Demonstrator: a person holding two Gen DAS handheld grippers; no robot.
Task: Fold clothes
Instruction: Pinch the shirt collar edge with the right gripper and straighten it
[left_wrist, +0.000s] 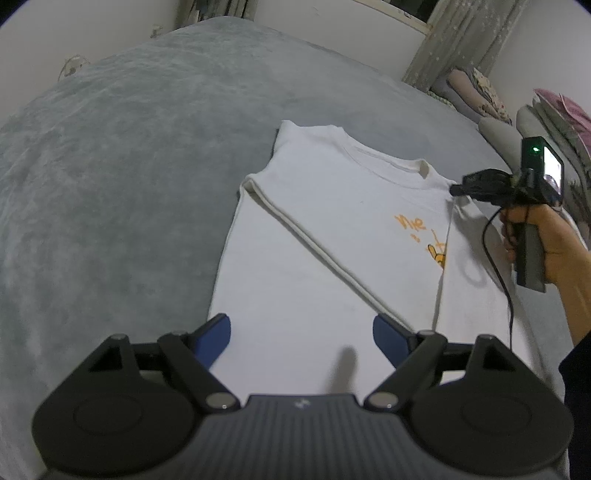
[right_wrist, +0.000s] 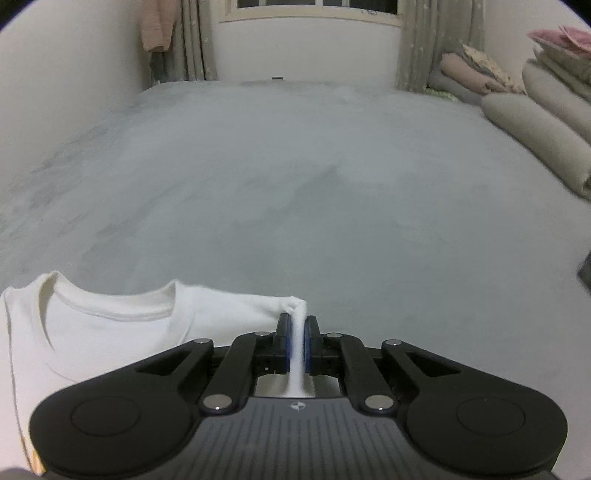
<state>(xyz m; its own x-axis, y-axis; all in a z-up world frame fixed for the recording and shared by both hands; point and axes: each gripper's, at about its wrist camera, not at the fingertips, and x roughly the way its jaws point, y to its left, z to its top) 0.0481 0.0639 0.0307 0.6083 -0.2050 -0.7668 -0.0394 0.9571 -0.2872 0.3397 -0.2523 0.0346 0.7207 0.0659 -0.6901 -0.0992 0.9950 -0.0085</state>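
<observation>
- White T-shirt lay mid-frame on the grey bedspread; we judged one side folded in already.
- Right gripper pinched its shoulder corner, lower centre.
- Left gripper spread, empty; further folds remained.

Left gripper just hangs there angled down, jaws spread wide with nothing between the blue pads. Right gripper is clamped tight on a pinch of white fabric, with the person's right hand wrapped around its handle.
</observation>
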